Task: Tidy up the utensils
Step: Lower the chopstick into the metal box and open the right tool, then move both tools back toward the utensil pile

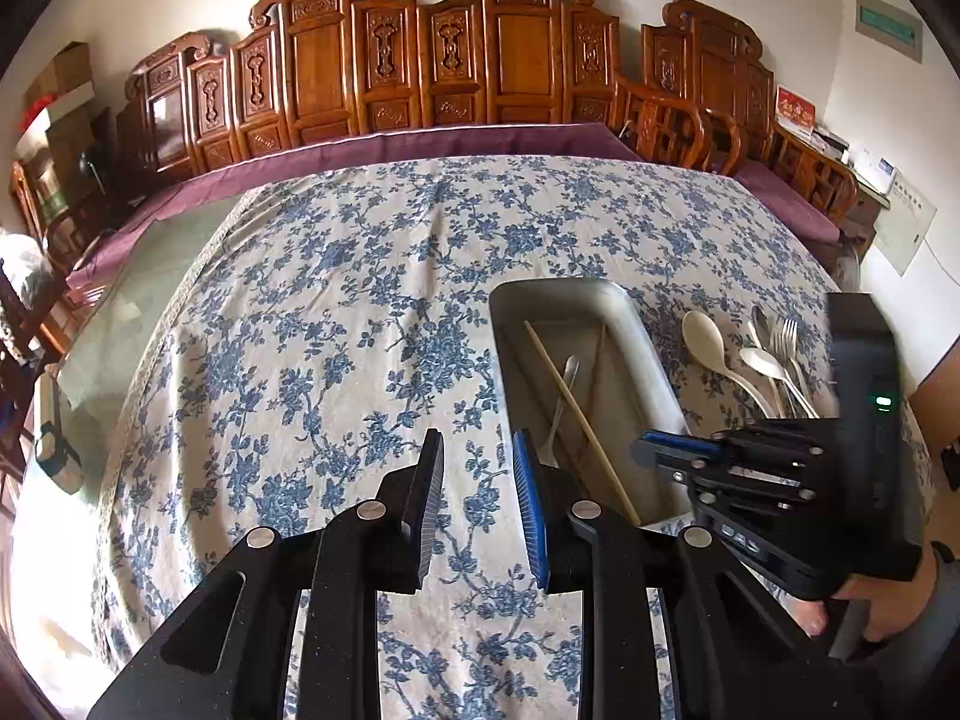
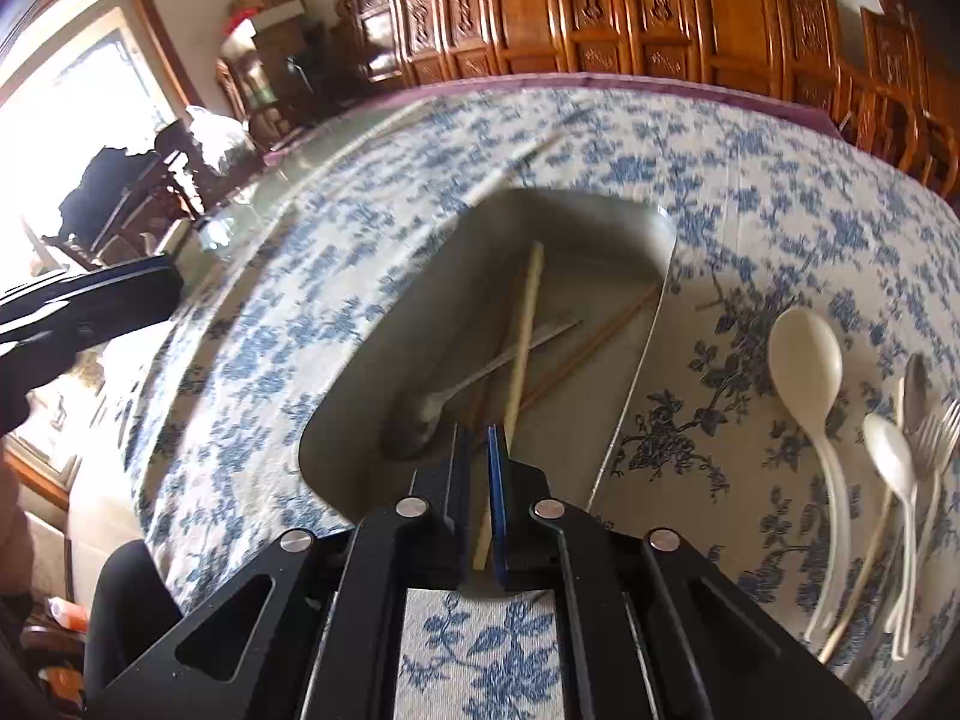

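Observation:
A metal tray [image 1: 564,291] [image 2: 570,210] sits on the blue-flowered tablecloth. In it lie a metal spoon [image 1: 567,384] [image 2: 456,396], darker chopsticks [image 2: 600,342] and a pale chopstick [image 1: 570,402] [image 2: 528,312]. My right gripper [image 2: 478,438] [image 1: 645,453] hangs over the tray's near end. Its jaws are almost together, and the pale chopstick runs between them with its far end down in the tray. My left gripper [image 1: 477,462] hovers over bare cloth left of the tray, open and holding nothing. Right of the tray lie a large cream spoon [image 1: 705,336] [image 2: 804,354], a smaller white spoon [image 2: 888,444] and a fork [image 1: 786,336] [image 2: 936,426].
A carved wooden bench [image 1: 384,78] with a purple cushion stands behind the table. Bare glass tabletop [image 1: 126,312] shows at the left past the cloth's edge. A person's hand [image 1: 870,600] holds the right gripper's handle. Blurred chopsticks [image 2: 516,165] lie on the cloth beyond the tray.

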Motion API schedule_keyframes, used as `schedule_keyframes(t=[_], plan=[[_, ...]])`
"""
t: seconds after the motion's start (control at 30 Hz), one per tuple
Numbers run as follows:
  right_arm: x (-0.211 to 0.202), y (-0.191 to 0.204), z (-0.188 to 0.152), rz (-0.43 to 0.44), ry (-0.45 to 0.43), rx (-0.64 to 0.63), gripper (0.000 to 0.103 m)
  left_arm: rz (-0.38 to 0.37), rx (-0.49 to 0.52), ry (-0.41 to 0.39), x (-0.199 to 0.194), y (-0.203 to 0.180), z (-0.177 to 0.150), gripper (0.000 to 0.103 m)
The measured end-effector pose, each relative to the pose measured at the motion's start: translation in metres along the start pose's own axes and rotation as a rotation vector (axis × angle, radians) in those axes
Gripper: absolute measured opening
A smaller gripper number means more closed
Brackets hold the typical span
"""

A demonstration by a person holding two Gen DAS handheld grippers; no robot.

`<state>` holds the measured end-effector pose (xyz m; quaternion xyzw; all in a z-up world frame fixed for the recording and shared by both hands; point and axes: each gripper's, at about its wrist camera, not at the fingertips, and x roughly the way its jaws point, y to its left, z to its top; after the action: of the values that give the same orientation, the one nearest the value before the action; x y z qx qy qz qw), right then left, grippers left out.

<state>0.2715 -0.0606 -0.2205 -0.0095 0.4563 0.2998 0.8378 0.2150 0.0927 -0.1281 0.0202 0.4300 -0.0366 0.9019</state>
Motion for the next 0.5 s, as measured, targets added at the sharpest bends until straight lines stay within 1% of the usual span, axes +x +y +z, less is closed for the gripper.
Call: schedule_keyframes(t=[0.17, 0.23, 0.27, 0.33, 0.43, 0.5], plan=[[-0.044, -0.010, -0.007, -0.018, -0.073, -0.031, 0.010, -0.019, 0.006, -0.011, -0.002, -0.019, 0.001, 0.023], [-0.061, -0.022, -0.015, -0.038, -0.092, -0.036, 0.011, -0.030, 0.007, -0.010, 0.001, -0.030, 0.001, 0.035], [-0.066, -0.027, -0.018, -0.051, -0.096, -0.036, 0.012, -0.035, 0.009, -0.011, 0.003, -0.036, 0.001, 0.047], [-0.081, -0.044, -0.027, -0.096, -0.109, -0.042, 0.024, -0.052, 0.020, -0.009, 0.008, -0.049, 0.000, 0.049], [-0.094, -0.071, -0.036, -0.153, -0.119, -0.032, 0.024, -0.074, 0.042, 0.002, 0.016, -0.070, 0.000, 0.049], [-0.101, -0.096, -0.042, -0.193, -0.120, -0.009, 0.024, -0.087, 0.049, 0.002, 0.020, -0.081, 0.001, 0.052]])
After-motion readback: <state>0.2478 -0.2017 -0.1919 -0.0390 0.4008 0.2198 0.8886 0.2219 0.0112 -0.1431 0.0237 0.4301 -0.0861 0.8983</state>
